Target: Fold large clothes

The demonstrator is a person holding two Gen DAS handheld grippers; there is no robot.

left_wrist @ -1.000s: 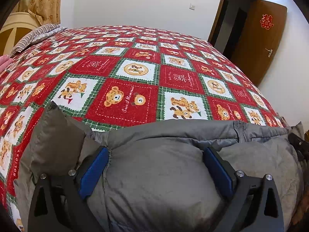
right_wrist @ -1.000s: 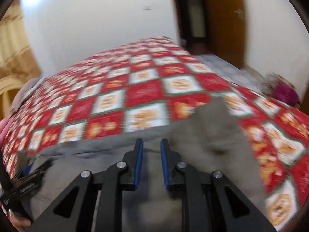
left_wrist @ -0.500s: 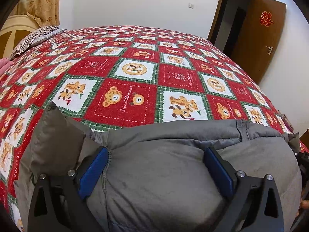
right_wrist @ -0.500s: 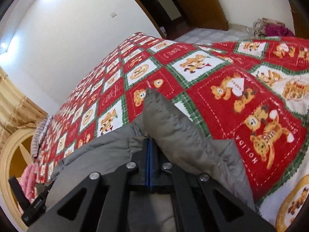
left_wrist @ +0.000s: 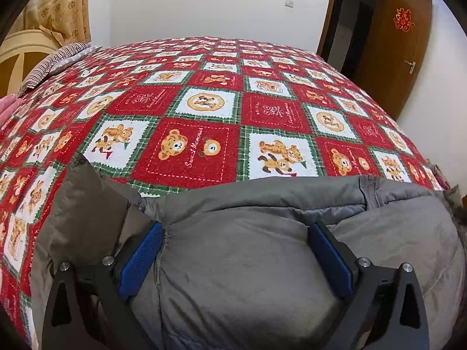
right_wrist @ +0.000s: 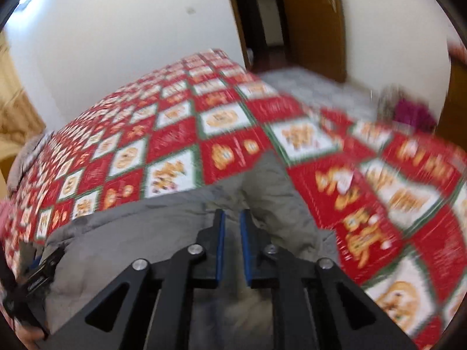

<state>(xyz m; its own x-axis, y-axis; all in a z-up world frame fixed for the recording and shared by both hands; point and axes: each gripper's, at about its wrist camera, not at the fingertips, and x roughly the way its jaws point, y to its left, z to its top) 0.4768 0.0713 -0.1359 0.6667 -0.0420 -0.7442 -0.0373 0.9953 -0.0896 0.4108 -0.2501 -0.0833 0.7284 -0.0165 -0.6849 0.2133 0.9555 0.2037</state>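
A grey padded jacket (left_wrist: 248,250) lies on the bed at the near edge. One sleeve (left_wrist: 81,201) sticks out to the left. My left gripper (left_wrist: 236,233) is wide open, its blue pads (left_wrist: 140,256) resting on the jacket's body with the fabric bulging between them. In the blurred right wrist view the jacket (right_wrist: 140,227) fills the lower left and its other sleeve (right_wrist: 274,186) points away. My right gripper (right_wrist: 232,218) hovers over the base of that sleeve, jaws a narrow gap apart with nothing between them.
The bed carries a red, white and green teddy-bear quilt (left_wrist: 221,108). A striped pillow (left_wrist: 55,64) lies at the far left. A brown door (left_wrist: 400,46) stands open at the right. Clothes (right_wrist: 414,113) lie on the floor by the bed.
My right gripper was shut at the sleeve's base half a second ago; its jaws now stand slightly apart and the view has swung. My left gripper has stayed open on the jacket.
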